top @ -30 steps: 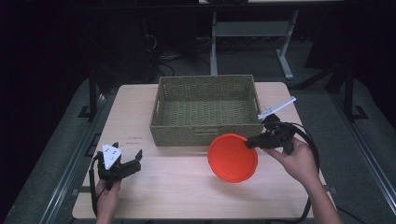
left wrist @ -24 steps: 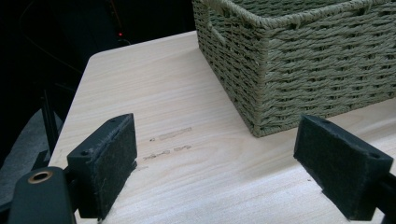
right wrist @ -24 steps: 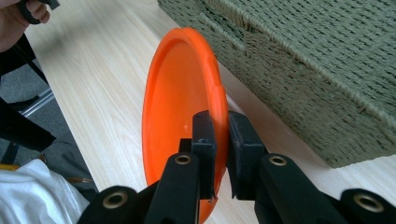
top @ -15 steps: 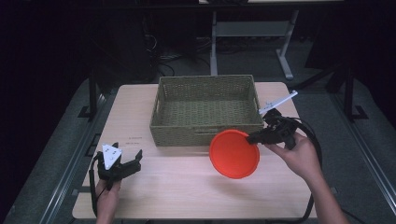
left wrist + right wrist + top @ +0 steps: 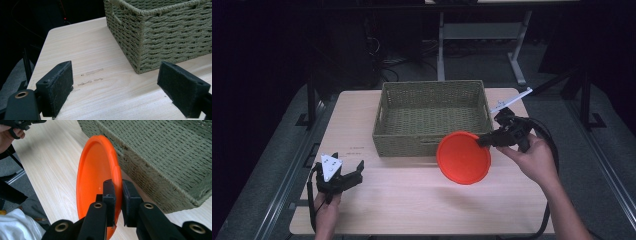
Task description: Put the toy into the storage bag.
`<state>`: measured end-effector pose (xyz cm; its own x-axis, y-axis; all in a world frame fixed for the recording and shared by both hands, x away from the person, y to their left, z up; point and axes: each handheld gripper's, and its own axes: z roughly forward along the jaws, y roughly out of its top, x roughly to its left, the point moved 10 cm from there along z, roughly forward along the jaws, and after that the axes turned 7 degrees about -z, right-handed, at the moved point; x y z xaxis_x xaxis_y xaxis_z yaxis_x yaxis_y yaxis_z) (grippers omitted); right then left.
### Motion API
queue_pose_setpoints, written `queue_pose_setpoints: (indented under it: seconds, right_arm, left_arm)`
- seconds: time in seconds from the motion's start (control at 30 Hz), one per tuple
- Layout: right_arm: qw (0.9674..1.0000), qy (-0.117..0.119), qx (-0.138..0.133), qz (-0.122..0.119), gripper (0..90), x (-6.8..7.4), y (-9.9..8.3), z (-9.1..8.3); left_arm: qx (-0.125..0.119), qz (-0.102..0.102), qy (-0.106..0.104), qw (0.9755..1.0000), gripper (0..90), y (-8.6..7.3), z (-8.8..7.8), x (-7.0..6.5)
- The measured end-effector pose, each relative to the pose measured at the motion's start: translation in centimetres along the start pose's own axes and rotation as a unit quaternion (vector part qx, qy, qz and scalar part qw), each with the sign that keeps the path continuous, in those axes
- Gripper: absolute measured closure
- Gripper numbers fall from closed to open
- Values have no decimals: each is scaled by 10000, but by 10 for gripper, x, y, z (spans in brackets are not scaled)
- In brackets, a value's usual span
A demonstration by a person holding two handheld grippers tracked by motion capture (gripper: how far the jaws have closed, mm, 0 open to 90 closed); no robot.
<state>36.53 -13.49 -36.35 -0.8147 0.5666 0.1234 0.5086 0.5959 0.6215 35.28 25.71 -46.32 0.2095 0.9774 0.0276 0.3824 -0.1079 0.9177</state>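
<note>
**Orange plate held on edge in front of the basket**

Orange plate (image 5: 463,157) is pinched at its rim by the right gripper (image 5: 484,140), both pads pressed flat against the rim, one on each face. In the right gripper view the plate (image 5: 96,172) is seen tilted up on edge, its hollow face turned away from the basket (image 5: 160,157), its rim close beside the basket's woven front wall; whether the two are touching cannot be told. From the high view, the plate is carried just in front of the basket's near right corner, above the table (image 5: 412,200).

Nearer the person, well off to the left of the basket (image 5: 432,117), the left gripper (image 5: 354,172) is held low over the table, jaws spread wide with nothing between them. In the left gripper view, bare wood (image 5: 100,82) is framed between the two pads (image 5: 58,82), with the basket's corner (image 5: 160,35) beyond.
</note>
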Motion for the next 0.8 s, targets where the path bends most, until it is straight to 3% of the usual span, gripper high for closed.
queue_pose_setpoints:
  seconds: [0.8]
  right_arm:
    - [9999,-163,-3,4,820,-14,38,-13]
  left_arm:
    - [5,15,-18,10000,128,0,0,-1]
